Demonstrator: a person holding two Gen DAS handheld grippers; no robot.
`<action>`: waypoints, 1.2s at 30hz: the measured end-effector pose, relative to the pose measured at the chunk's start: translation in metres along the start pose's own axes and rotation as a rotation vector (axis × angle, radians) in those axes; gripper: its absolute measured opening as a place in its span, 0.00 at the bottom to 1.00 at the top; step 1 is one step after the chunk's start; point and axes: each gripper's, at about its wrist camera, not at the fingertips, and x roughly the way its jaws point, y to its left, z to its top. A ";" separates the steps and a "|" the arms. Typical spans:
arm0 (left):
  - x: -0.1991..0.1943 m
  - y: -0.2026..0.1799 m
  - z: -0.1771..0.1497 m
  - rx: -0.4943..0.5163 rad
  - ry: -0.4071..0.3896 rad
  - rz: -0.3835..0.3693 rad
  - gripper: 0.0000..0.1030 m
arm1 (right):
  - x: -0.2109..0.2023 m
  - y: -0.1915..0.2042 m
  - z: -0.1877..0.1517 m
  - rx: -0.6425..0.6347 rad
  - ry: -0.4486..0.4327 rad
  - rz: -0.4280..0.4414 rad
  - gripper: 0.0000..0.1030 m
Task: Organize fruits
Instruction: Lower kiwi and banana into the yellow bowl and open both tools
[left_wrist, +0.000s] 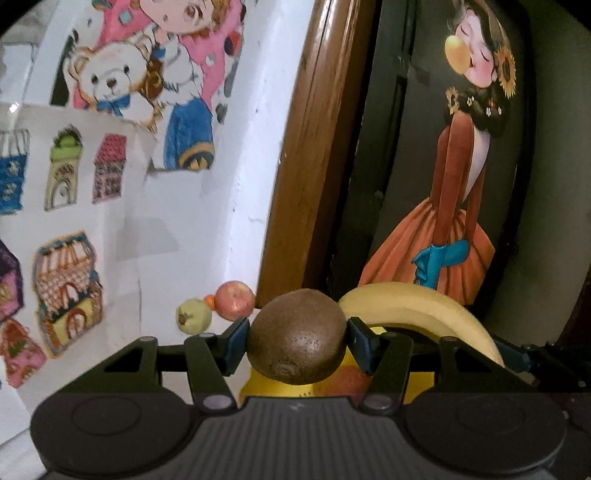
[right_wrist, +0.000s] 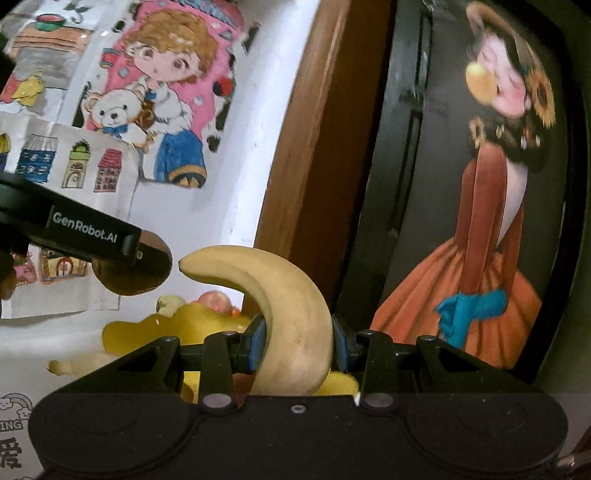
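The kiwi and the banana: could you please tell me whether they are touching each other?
Apart. The right wrist view shows white wall between the banana tip and the kiwi held by the left gripper.

Pretty cramped here: both sets of fingers are already full, the left gripper (left_wrist: 297, 345) clamped on a kiwi (left_wrist: 295, 338) and the right gripper (right_wrist: 298, 349) on a banana (right_wrist: 288, 317), so nothing else fits between either pair. The banana's tip sits just beside the left gripper's right finger, straight ahead of both the wooden frame (left_wrist: 306, 166) and the dark panel with the painted girl (left_wrist: 443, 184) close things off, and a yellow dish (right_wrist: 155, 328) with fruit sits right under the fingers. Only real room is ahead-left of the left fingers along the white surface (left_wrist: 166, 258), though an apple (left_wrist: 234, 300) and a small green fruit (left_wrist: 193, 316) sit there.
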 end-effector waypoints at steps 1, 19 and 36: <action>0.003 -0.001 -0.002 0.006 -0.001 0.001 0.60 | 0.002 -0.001 -0.003 0.009 0.009 0.004 0.38; 0.035 -0.008 -0.017 0.036 0.075 -0.013 0.61 | 0.028 -0.014 -0.016 0.090 0.092 0.034 0.39; 0.004 0.000 -0.011 0.017 -0.041 -0.011 0.93 | 0.004 -0.015 -0.010 0.107 0.023 0.024 0.72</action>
